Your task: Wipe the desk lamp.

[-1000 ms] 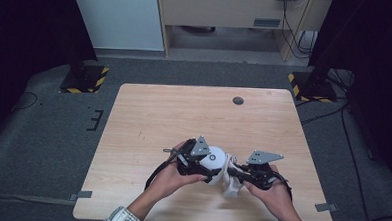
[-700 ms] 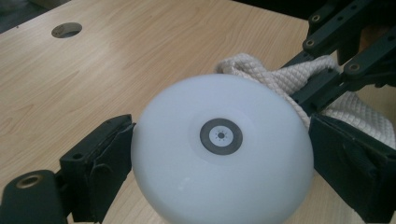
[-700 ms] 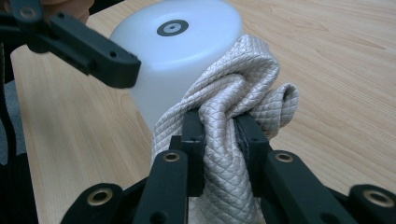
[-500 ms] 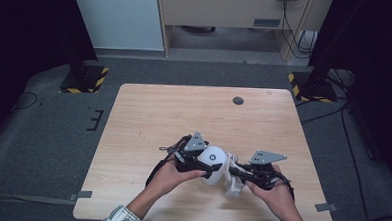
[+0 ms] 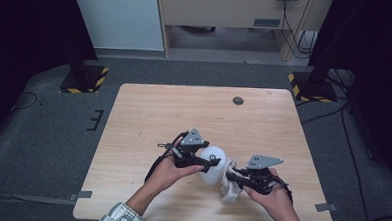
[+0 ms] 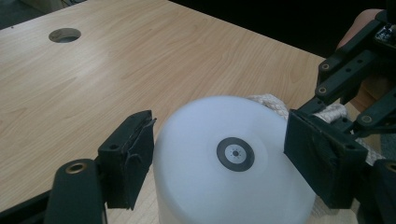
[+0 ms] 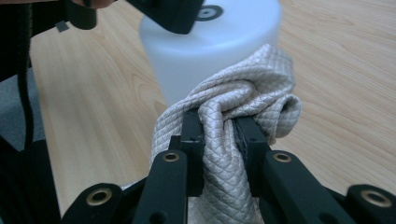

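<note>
A white cup [image 5: 212, 164] lies tilted near the table's front, its base with a black ring mark [image 6: 235, 154] facing the left gripper's camera. My left gripper [image 5: 206, 162] is shut on it, one pad [image 6: 133, 156] on each side of its wall. A beige quilted cloth [image 7: 247, 98] is bunched between the jaws of my right gripper [image 7: 219, 135], which is shut on it. The cloth [image 5: 229, 188] presses against the cup's side [image 7: 219, 51] and hangs down to the table. In the left gripper view the cloth [image 6: 275, 103] peeks out behind the cup, with the right gripper [image 6: 355, 70] beyond.
The light wooden table [image 5: 184, 115] has a round dark cable hole [image 5: 238, 100] near its far edge. Both forearms come in from the front edge. Grey carpet surrounds the table, with black stands and yellow-striped feet [image 5: 85, 78] at the back.
The left hand has shifted slightly away and to the left while still holding the cup. The right gripper and the cloth have stayed almost in place against the cup.
</note>
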Demonstrator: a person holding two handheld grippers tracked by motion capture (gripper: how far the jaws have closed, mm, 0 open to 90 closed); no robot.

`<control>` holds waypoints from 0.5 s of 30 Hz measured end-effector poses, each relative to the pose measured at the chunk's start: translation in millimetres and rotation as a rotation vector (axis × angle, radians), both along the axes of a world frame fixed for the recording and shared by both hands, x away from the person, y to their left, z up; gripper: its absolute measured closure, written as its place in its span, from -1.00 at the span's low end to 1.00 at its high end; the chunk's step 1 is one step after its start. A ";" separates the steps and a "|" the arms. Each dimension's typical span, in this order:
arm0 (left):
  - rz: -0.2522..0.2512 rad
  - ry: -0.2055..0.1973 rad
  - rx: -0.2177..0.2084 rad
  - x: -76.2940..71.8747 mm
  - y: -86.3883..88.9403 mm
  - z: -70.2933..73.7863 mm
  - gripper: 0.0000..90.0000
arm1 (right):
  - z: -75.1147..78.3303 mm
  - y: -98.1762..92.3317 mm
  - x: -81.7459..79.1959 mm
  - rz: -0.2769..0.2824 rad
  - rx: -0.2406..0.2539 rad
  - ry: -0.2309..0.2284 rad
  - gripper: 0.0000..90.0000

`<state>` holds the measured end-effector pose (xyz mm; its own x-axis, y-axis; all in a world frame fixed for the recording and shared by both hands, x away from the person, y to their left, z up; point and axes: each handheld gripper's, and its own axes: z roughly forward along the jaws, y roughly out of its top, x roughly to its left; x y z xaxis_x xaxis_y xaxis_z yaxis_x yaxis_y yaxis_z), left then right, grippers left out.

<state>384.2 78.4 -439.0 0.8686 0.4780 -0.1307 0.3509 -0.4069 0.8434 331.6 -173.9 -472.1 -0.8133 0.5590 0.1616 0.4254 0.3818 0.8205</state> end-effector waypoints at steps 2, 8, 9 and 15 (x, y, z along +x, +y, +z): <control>-0.003 0.003 -0.001 0.2 1.0 0.0 -0.46 | 0.5 3.1 -2.3 0.011 -0.001 -0.001 0.71; -0.007 0.008 -0.005 1.2 2.4 0.0 -0.42 | 1.0 10.4 -7.1 0.050 -0.008 0.001 0.72; -0.007 0.009 -0.005 1.3 2.5 -0.1 -0.42 | 1.0 11.4 -7.7 0.053 -0.006 0.003 0.72; -0.009 0.009 -0.002 1.6 2.7 0.1 -0.42 | 1.1 17.4 -11.0 0.083 -0.003 0.003 0.72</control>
<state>385.8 81.1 -438.9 0.8717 0.4697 -0.1400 0.3551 -0.4084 0.8409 320.6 -156.5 -471.0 -0.8562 0.4904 0.1628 0.3950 0.4180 0.8181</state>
